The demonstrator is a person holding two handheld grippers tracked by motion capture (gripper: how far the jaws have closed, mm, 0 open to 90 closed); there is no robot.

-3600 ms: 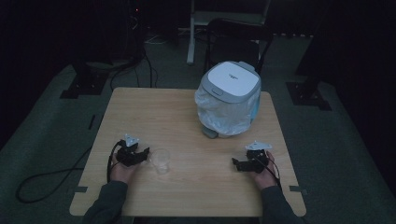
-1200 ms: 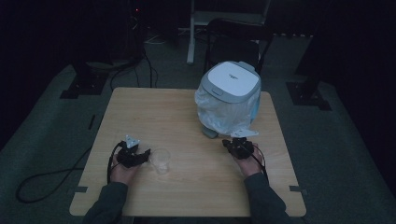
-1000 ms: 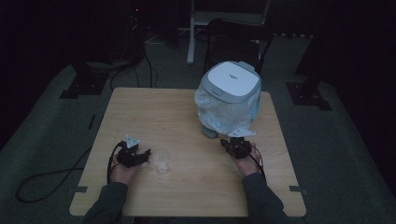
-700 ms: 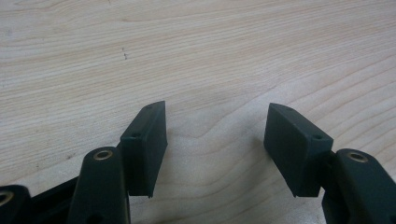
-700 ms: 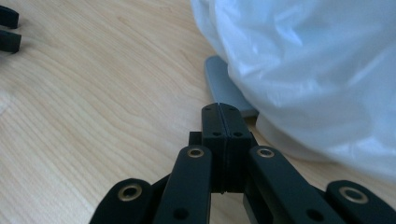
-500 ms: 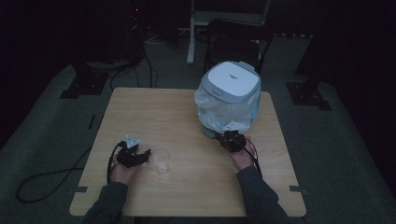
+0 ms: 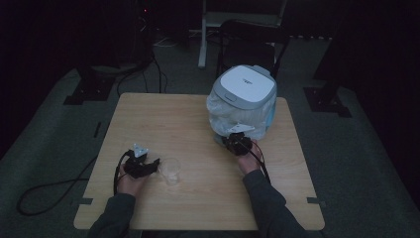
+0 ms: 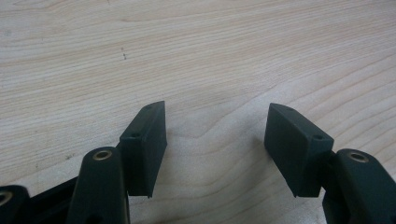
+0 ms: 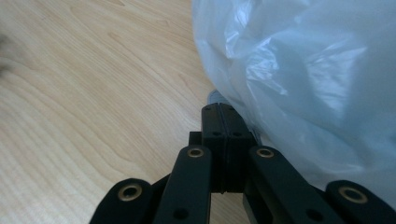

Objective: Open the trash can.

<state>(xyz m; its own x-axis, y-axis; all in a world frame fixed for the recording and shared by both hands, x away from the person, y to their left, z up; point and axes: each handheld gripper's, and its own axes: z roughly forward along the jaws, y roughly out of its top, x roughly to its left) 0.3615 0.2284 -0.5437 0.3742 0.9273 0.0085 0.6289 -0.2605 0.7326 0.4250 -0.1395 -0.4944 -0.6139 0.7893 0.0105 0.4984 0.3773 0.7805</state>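
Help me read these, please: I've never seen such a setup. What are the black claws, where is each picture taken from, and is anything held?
A person sits at a wooden table holding a two-jaw gripper in each hand. One picture looks down from above; the other two come from cameras riding on the grippers. The left gripper rests beside a clear cup, jaws open over bare wood, holding nothing. The right gripper has its jaws shut and empty, tips at the foot of a white-lidded bin lined with a plastic bag.
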